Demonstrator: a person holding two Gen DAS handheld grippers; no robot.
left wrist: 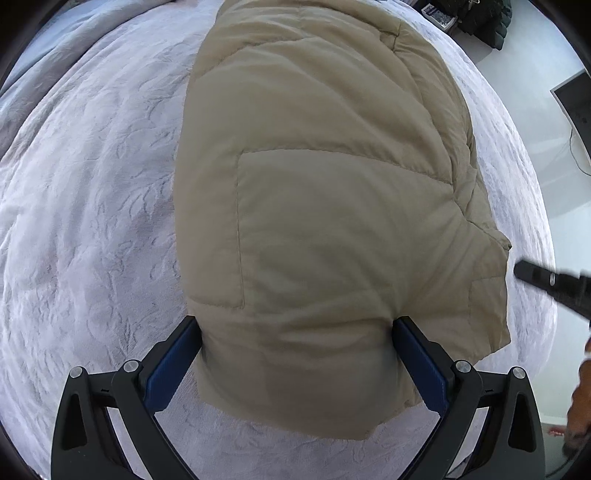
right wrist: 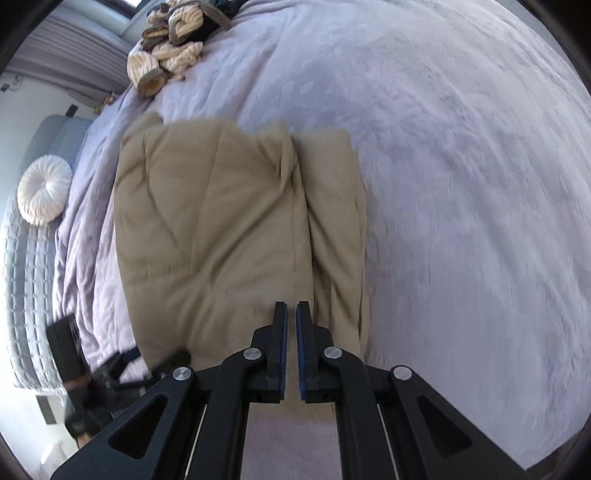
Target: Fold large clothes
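Note:
A tan padded jacket lies folded lengthwise on a pale lavender bedspread. My left gripper is open wide, its blue-padded fingers either side of the jacket's near end. My right gripper is shut and empty, hovering above the near edge of the jacket. The right gripper also shows in the left wrist view, just right of the jacket's hem. The left gripper shows in the right wrist view at the jacket's left corner, blurred.
A cream knitted garment lies heaped at the far end of the bedspread. A round white cushion rests by the headboard. Dark clothes and a floor lie beyond the bed's right edge.

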